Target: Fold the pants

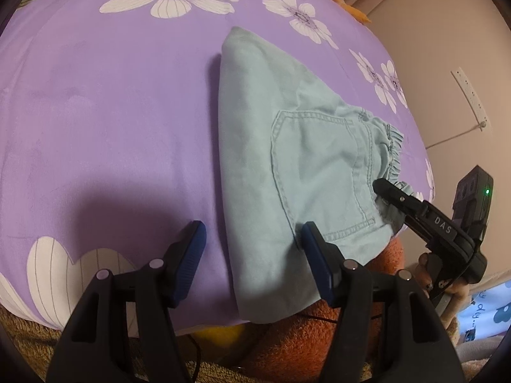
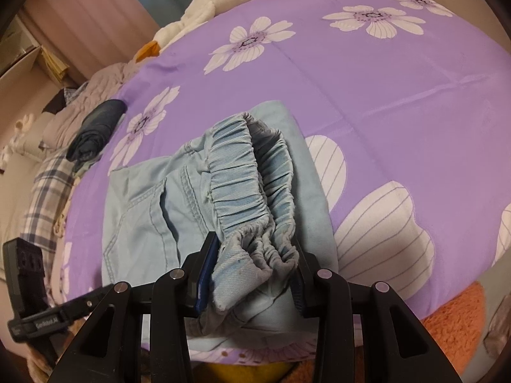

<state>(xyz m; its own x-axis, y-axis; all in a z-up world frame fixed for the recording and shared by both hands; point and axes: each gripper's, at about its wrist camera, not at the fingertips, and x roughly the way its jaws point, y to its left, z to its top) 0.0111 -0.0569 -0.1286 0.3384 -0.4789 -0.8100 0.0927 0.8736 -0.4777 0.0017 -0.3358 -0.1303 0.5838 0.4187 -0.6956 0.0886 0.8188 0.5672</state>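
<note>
Light blue pants (image 1: 287, 146) lie folded on a purple flowered bedsheet (image 1: 111, 111), back pocket up, elastic waistband at the right. My left gripper (image 1: 252, 252) is open at the pants' near edge, one finger on the fabric, one on the sheet. My right gripper (image 2: 252, 274) is wide, with the bunched elastic waistband (image 2: 252, 198) between its blue pads; it also shows in the left wrist view (image 1: 389, 194) at the waistband corner. In the right wrist view the pants (image 2: 143, 210) spread to the left.
A rolled dark garment (image 2: 95, 131) lies at the sheet's far left edge, next to plaid bedding (image 2: 48, 198). An orange fuzzy item (image 1: 287, 335) and a yellow one (image 1: 220, 338) sit below the near edge. A white and orange plush (image 2: 204, 12) lies at the back.
</note>
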